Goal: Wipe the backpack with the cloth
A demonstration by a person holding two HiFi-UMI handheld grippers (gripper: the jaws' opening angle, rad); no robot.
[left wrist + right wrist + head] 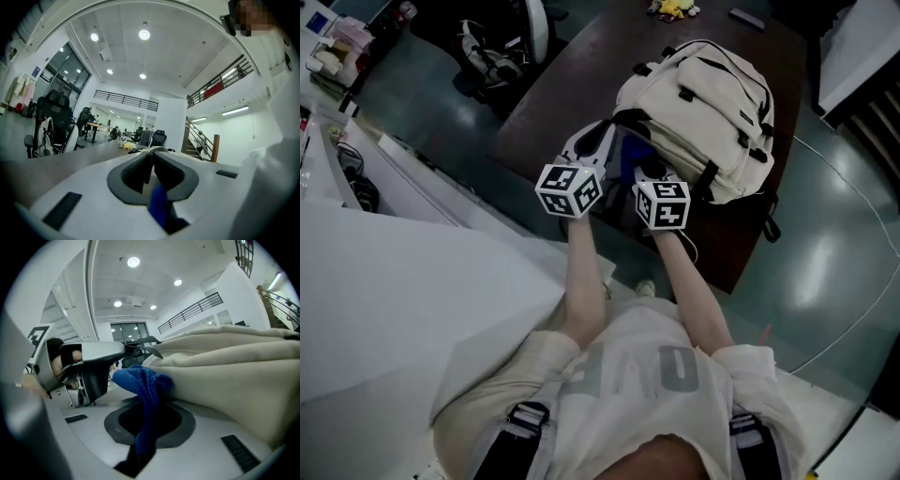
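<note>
- We count one cream backpack (pixel 703 112), upper centre, on one dark table (pixel 572 84).
- Two grippers: right gripper (pixel 149 401) clamps one blue cloth (pixel 143 380) against backpack; left gripper (pixel 151 157) nearly closed on thin dark strip (pixel 146 171).

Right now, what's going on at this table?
A person holds a gripper in each hand over a cream backpack that lies on a dark table. The right gripper is clamped on a blue cloth, whose bunched end is against the backpack's side. The left gripper has its fingers nearly together on a thin dark strip, possibly a strap, at the bag's near end. The wiping seems to be at the edge nearest the person.
</note>
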